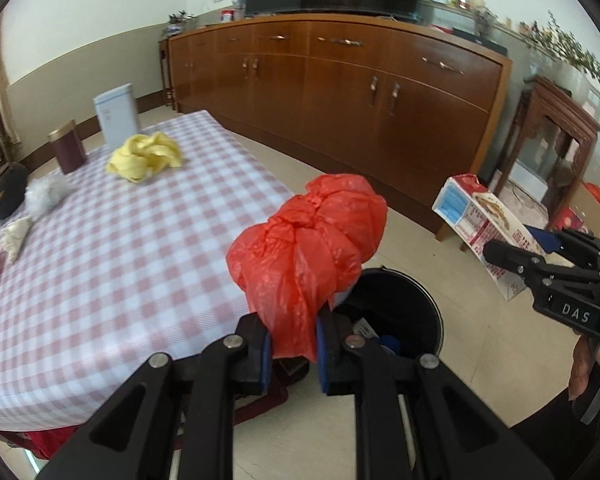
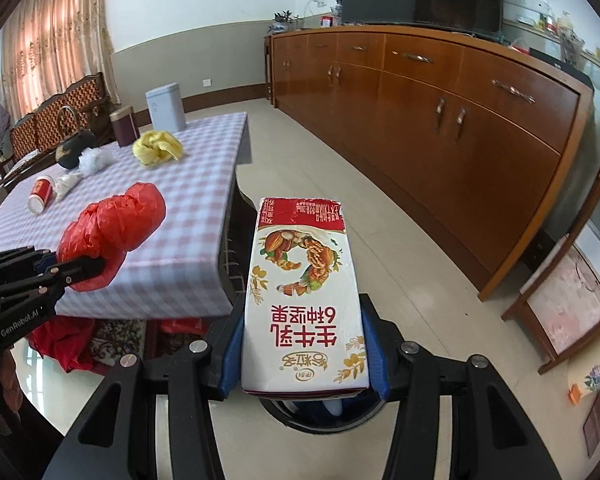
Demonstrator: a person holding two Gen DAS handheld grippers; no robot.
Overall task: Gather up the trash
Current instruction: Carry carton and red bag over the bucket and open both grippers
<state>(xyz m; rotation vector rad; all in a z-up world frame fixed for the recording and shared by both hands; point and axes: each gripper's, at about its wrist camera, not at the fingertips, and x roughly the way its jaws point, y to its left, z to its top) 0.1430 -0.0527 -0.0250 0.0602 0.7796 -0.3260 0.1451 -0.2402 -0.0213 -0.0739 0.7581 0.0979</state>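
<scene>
Left hand-held gripper (image 1: 293, 344) pinched red bag (image 1: 308, 248); right hand-held gripper (image 2: 304, 354) clamped milk carton (image 2: 304, 296). Risk: an off-centre release likely missing bin (image 1: 420, 304).

"DAS" on right tool (image 1: 556, 240); "GenRobot.AI" on left tool (image 2: 96, 266); "生牛乳" on carton (image 2: 304, 300).

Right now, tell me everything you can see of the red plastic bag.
The red plastic bag is thin, crinkled film, knotted and bunched into a lumpy bundle. Its lower end is pinched between the blue pads of the left claw, the bulk sticking out ahead. It hangs off the checkered table's edge, above the black trash bin.
</scene>
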